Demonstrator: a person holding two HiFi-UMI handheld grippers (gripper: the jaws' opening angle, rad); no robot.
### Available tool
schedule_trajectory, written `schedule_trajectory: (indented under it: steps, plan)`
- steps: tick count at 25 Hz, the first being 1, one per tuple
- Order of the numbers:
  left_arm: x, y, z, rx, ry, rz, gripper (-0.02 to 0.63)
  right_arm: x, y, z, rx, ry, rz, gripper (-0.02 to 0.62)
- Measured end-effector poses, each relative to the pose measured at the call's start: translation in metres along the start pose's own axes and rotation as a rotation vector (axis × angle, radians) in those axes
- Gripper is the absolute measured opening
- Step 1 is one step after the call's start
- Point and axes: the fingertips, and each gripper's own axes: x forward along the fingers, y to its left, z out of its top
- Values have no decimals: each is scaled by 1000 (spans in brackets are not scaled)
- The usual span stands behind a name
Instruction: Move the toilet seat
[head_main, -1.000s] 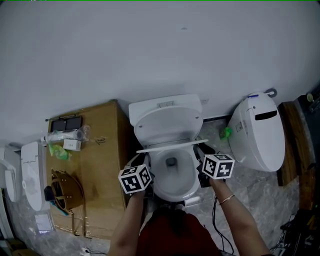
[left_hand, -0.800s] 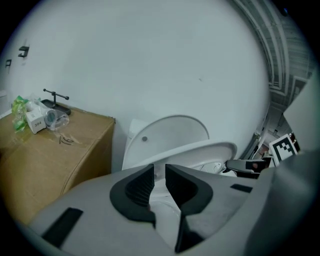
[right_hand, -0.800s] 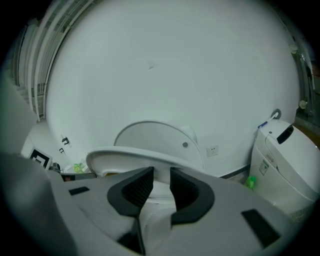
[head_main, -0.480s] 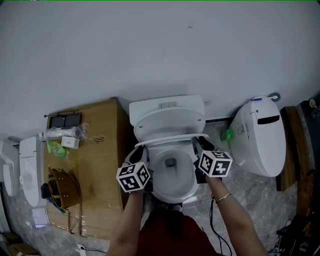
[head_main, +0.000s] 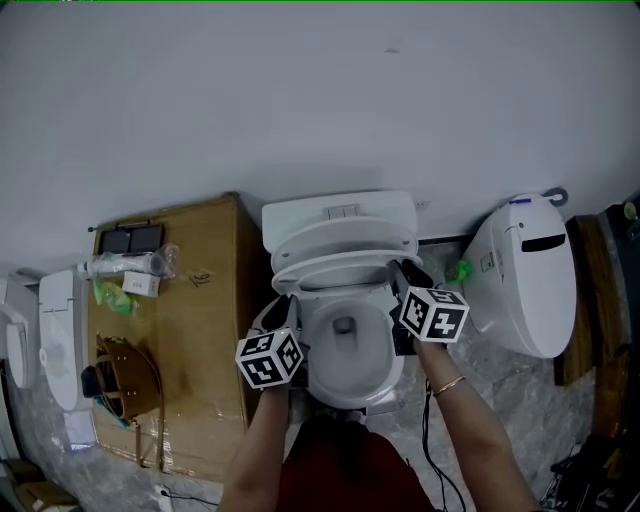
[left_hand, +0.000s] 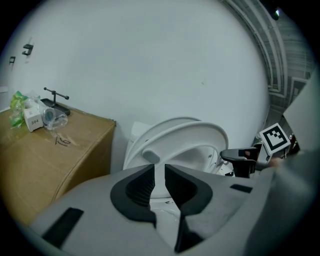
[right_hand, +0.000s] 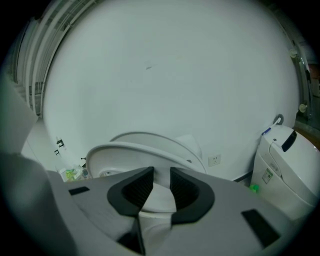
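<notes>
- The seat (head_main: 345, 268) is raised steeply over the bowl (head_main: 387, 350), tilted back close to the lid (head_main: 340, 235), which stands against the tank.
- The left gripper (left_hand: 159, 174) is held at the bowl's left side, below the seat's left edge. Its jaws are parted by a narrow slit, and nothing is gripped; only white porcelain is seen through the gap.
- In the left gripper view the seat's underside is seen just beyond the tips, with a bumper (left_hand: 150, 156) right above the left jaw.
- The right gripper (right_hand: 160, 176) is held higher, at the seat's right edge. Its jaws are set a little apart and are not closed on anything; the seat's rim runs just above the tips.
- A cardboard box (head_main: 205, 340) stands just beside the toilet on the left, with a bottle (head_main: 125, 268) and small packets laid on its far end.
- A second toilet (head_main: 520, 280), lid shut, stands to the right by the wall (head_main: 300, 100).
</notes>
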Motion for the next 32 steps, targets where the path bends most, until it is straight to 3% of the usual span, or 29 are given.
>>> schedule_trajectory:
  steps: [4, 20, 27, 32]
  plan:
    - [1, -2, 0, -32, -5, -12, 83, 10, -1, 7, 10, -10, -8, 114]
    - [-8, 2, 1, -7, 1, -44, 79, 40, -4, 24, -50, -8, -48, 114]
    - [-17, 5, 6, 8, -10, -47, 77, 43, -7, 25, -134, 28, -72, 107]
    - [-31, 6, 11, 24, -28, -53, 72, 19, 7, 20, -72, -12, -45, 103]
